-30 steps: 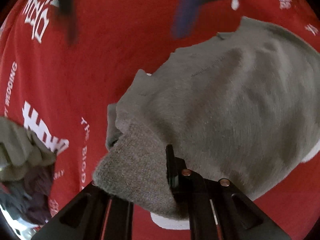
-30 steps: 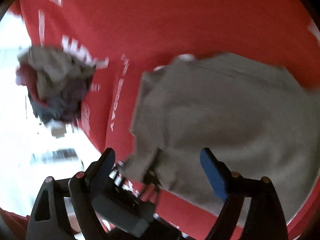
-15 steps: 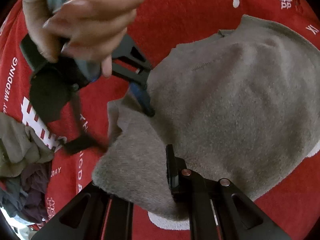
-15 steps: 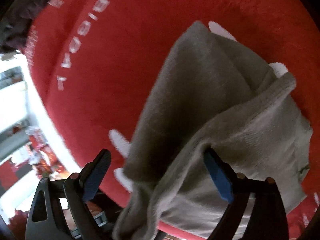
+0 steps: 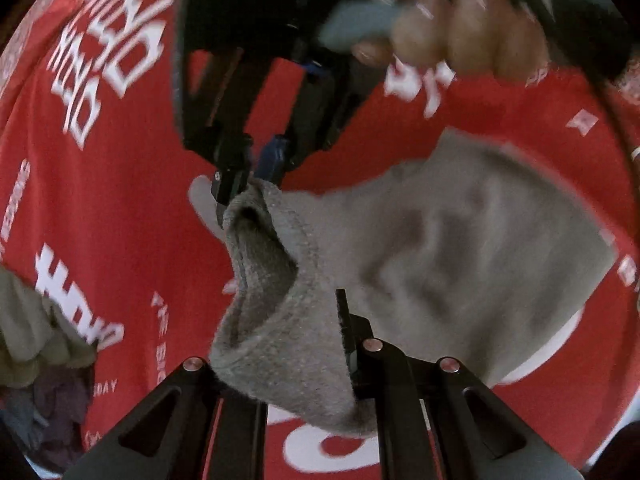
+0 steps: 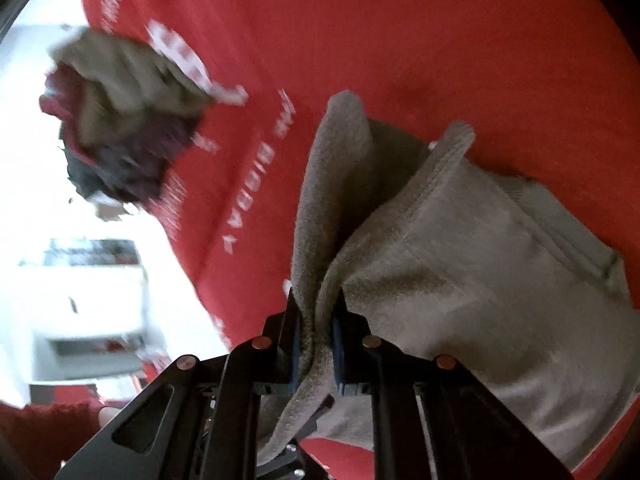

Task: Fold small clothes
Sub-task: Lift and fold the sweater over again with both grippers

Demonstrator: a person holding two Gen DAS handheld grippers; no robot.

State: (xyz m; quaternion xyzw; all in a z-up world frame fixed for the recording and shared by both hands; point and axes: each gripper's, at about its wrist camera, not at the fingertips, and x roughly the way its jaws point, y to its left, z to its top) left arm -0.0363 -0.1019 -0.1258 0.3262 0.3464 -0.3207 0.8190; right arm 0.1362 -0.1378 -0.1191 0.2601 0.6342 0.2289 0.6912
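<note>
Grey fabric: a grey knit garment (image 6: 472,280), fuzzy, with a ribbed hem, is clamped by both grippers.
Right gripper (image 6: 316,344): its jaws have just been closing and the blue-padded fingers (image 6: 338,344) now pinch a bunched fold of the hem at 6 o'clock in the right wrist view; the cloth rises from them toward 12 o'clock and spreads toward 3 o'clock.
Left gripper (image 5: 280,360): closed on the ribbed edge of the garment (image 5: 460,256) at 6 o'clock in the left wrist view, with the cloth filling the space between the black fingers (image 5: 346,332).
Seen from the left: the right gripper (image 5: 250,178) bites the far corner of the same hem, toward 11 o'clock, so the hem hangs open between the two grips. A hand (image 5: 452,24), blurred, holds that tool at 1 o'clock.
Garment body: it trails toward 3 o'clock onto the red cloth (image 5: 132,208).
Red cloth: printed with white lettering, it lies under the garment; what it covers cannot be told.
Clothes pile (image 6: 120,128): olive, maroon and dark pieces heaped at 10 o'clock in the right wrist view, well apart from the garment.
</note>
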